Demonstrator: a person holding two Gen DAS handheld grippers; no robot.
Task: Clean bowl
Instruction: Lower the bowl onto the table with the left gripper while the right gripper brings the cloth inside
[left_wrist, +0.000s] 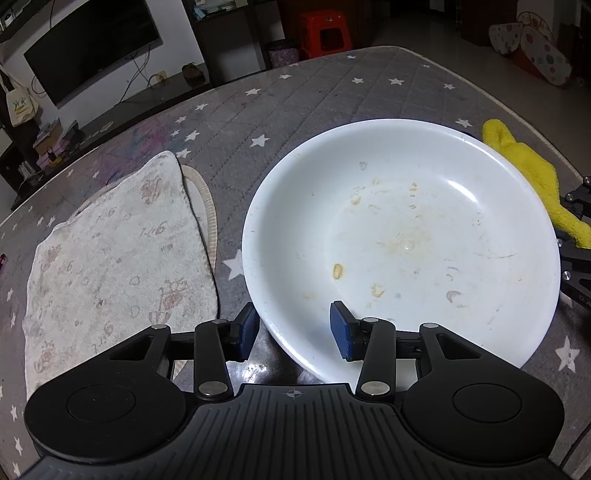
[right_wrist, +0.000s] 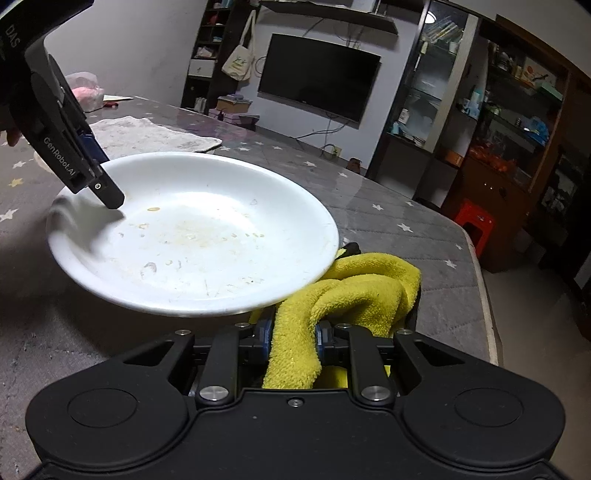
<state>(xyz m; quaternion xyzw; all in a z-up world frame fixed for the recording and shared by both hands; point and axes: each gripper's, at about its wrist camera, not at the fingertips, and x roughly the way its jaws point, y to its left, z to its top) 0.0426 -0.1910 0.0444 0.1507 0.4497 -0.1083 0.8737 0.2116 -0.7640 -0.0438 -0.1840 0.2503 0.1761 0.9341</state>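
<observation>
**A:** Closest to us is the right gripper (right_wrist: 291, 341), clenched on a crumpled yellow terry cloth (right_wrist: 343, 291). The cloth bulges forward out of the jaws and its front fold lies tucked just beneath the near rim of the wide, shallow white bowl (right_wrist: 192, 236).

**B:** So the bowl sits straight ahead of that cloth?

**A:** Ahead and a touch to its left, yes, on the grey star-printed quilted table cover (right_wrist: 388, 206). The dried yellowish smears (left_wrist: 402, 240) are spread over the bowl's floor, so the cloth has to come up over the rim and in toward the centre. That is the relation everything turns on, I'd say.

**B:** And the other hand?

**A:** The left gripper (left_wrist: 295, 328) is on the far side from the cloth, angled steeply down. Its jaws straddle the bowl's rim, one blue pad (left_wrist: 248, 330) outside and one inside, but they stand apart from the rim, released rather than pinching. From the right-hand view the bowl's edge there is blurred, so I can't swear whether a finger grazes it.

**B:** Which hand is nearer the dirt?

**A:** Both are at the rim, but only the right one carries something to wipe with. A folded pale patterned towel (left_wrist: 118, 258) lies just beside the bowl, untouched.
</observation>
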